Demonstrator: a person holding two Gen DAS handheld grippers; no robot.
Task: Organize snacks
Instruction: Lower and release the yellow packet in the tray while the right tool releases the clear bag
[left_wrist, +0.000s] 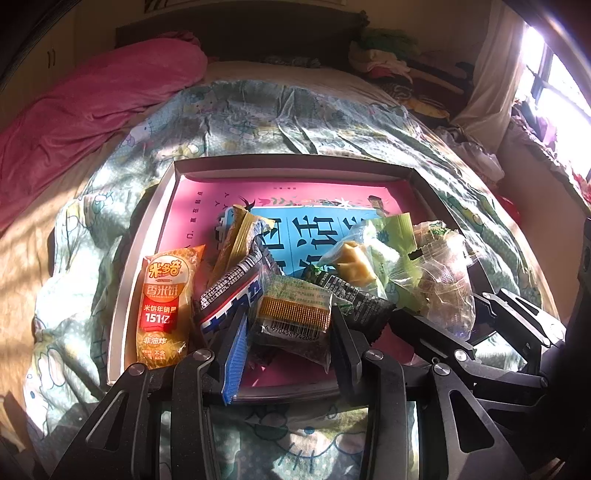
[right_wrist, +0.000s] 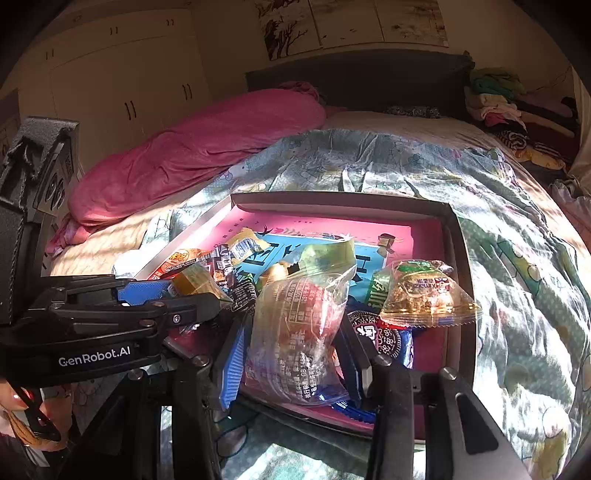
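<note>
Left wrist view: left gripper (left_wrist: 291, 332) jaws pinched a green packet (left_wrist: 295, 310), lower centre; right gripper (right_wrist: 295, 347) jaws pinched a clear bag (right_wrist: 295, 332) over the tray (right_wrist: 458, 258).

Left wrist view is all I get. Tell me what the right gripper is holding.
Observer: The right gripper is shut on a clear crinkly plastic snack bag with red and white print, one finger on each side.
Operator: Now say what lies next to that bag on its right.
Observer: A blue packet printed with a dark round sandwich cookie lies there, partly under the bag, inside the grey cardboard box.
</note>
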